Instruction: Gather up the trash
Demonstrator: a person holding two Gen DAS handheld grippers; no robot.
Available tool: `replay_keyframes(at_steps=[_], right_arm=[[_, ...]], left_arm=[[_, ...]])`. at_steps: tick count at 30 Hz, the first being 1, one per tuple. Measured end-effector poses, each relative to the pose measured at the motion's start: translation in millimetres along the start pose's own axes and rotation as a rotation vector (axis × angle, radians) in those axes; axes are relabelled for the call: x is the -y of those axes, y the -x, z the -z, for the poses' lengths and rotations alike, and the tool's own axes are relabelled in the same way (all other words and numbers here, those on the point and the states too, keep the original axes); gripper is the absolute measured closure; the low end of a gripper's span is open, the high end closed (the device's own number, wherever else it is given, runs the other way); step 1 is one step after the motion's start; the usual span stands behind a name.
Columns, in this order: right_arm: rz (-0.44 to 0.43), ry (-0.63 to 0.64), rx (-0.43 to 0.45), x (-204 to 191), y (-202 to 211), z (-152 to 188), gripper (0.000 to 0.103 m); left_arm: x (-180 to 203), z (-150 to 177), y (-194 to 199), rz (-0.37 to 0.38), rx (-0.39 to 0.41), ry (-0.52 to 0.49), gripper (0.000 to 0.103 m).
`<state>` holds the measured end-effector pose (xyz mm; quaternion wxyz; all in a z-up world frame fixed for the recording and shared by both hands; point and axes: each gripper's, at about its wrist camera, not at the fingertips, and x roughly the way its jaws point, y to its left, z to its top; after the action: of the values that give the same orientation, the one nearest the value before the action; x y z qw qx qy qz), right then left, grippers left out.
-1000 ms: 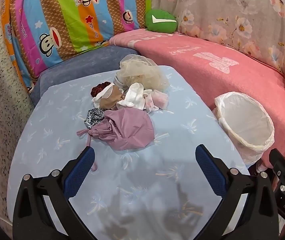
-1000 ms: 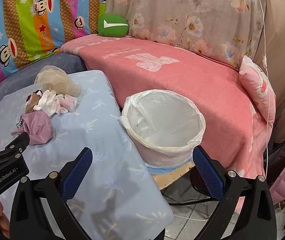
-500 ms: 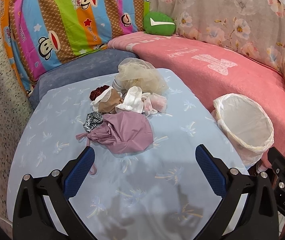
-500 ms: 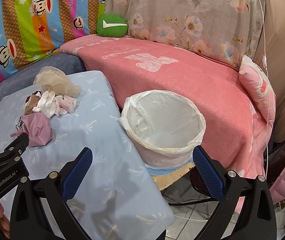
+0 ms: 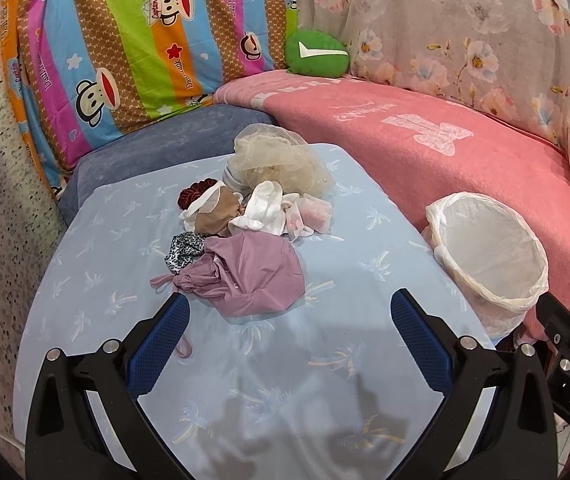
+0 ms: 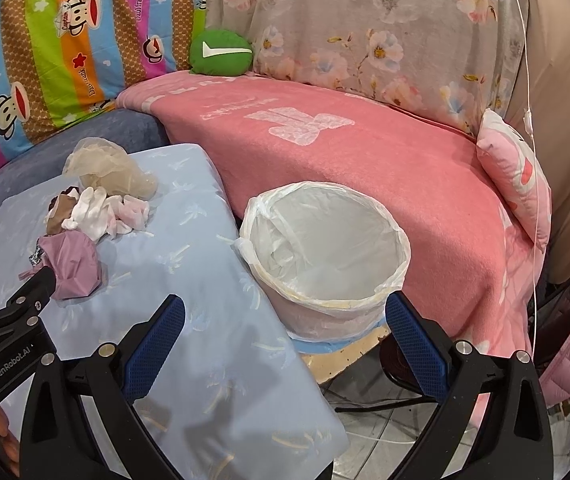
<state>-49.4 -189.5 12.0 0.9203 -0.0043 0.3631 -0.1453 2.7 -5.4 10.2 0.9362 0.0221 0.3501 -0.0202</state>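
Observation:
A heap of trash lies on the light blue table (image 5: 365,248): a crumpled mauve bag (image 5: 251,274) at the front, white and pink wads (image 5: 281,210), a brown and dark red lump (image 5: 207,204), a patterned scrap (image 5: 183,250) and a beige net bag (image 5: 279,160) at the back. The same mauve bag (image 6: 75,264) shows in the right wrist view. A bin with a white liner (image 5: 487,246) (image 6: 325,244) stands off the table's right edge. My left gripper (image 5: 285,316) is open, just short of the mauve bag. My right gripper (image 6: 285,320) is open, in front of the bin.
A pink blanket (image 6: 365,152) covers the sofa behind the bin. A green cushion (image 5: 317,56) sits at the back corner, a pink pillow (image 6: 515,176) at the right. A blue-grey cushion (image 5: 157,148) borders the table's far side. Cables run over the floor (image 6: 377,408) beside the table.
My left gripper has crept forward toward the heap, so the mauve bag sits a little closer to the fingertips. The right gripper's view has barely shifted. Both stay open.

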Motion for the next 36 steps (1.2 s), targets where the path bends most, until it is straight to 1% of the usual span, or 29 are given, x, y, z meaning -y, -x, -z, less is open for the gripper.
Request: replay_keyframes(at_steps=[17,26,36], right_arm=[[-0.005,-0.022,0.016,4.7,5.2,-23.0,0.006],[0.001,-0.017,0.024,13.0,5.1,-35.7,0.006],[0.012,-0.03,0.023,19.2,4.8,-39.8,0.006]], left_arm=[[4.2,-20.3,6.1,-0.01,0.018,-0.007,0.007],[14.0,-31.4,7.0,-0.002,0.013,-0.014,0.007],[19.2,-36.1,9.9,0.013,0.015,-0.027,0.007]])
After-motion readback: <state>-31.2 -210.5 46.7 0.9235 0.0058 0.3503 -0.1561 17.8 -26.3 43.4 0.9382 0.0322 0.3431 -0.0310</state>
